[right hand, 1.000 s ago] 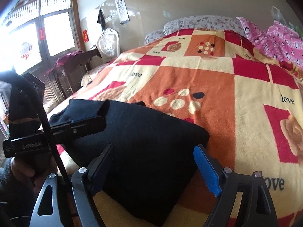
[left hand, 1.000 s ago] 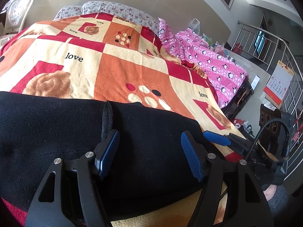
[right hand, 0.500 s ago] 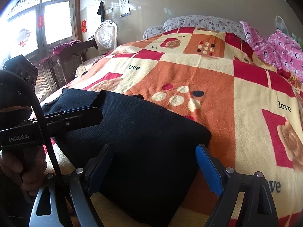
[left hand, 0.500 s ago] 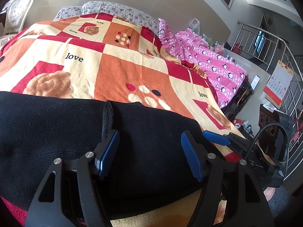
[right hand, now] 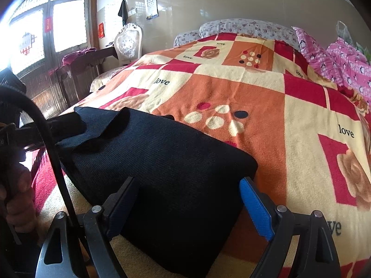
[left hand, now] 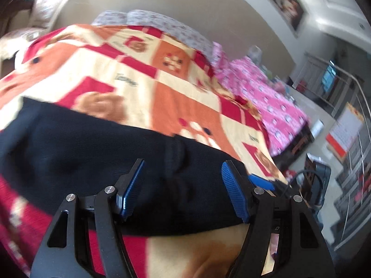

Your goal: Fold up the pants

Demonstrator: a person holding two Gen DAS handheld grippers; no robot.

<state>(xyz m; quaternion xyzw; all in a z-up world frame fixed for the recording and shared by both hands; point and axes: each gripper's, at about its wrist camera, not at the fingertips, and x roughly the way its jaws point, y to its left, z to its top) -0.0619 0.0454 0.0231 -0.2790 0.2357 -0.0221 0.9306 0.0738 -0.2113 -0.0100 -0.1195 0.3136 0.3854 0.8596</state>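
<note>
the black pants (right hand: 162, 169) lie folded into a thick bundle on the near edge of the bed, on top of the patchwork blanket (right hand: 255, 97) of orange, red and cream squares printed with roses and the word "love". the bundle runs along that edge, its right end a rounded corner close to the right gripper.

the right gripper (right hand: 187, 206) stands wide, its blue-padded fingers (right hand: 255, 208) straddling the near right end of the pants without pressing the cloth. the left gripper (left hand: 183, 187) is wide too, its blue pads (left hand: 234, 194) spread above the black fabric with nothing clamped between them; the left wrist view is blurred. in the right wrist view the left gripper's dark finger lies by a raised flap at the pants' far left end, and whether it touches the cloth cannot be told. the hand (right hand: 18, 197) holding that tool shows at the left border.

at the head of the bed are floral pillows (right hand: 245, 26). a pink penguin-print quilt (right hand: 343, 62) is heaped along the bed's far right side. a white ornate chair (right hand: 128, 42) stands by the wall beyond the bed's left side, near a window.
</note>
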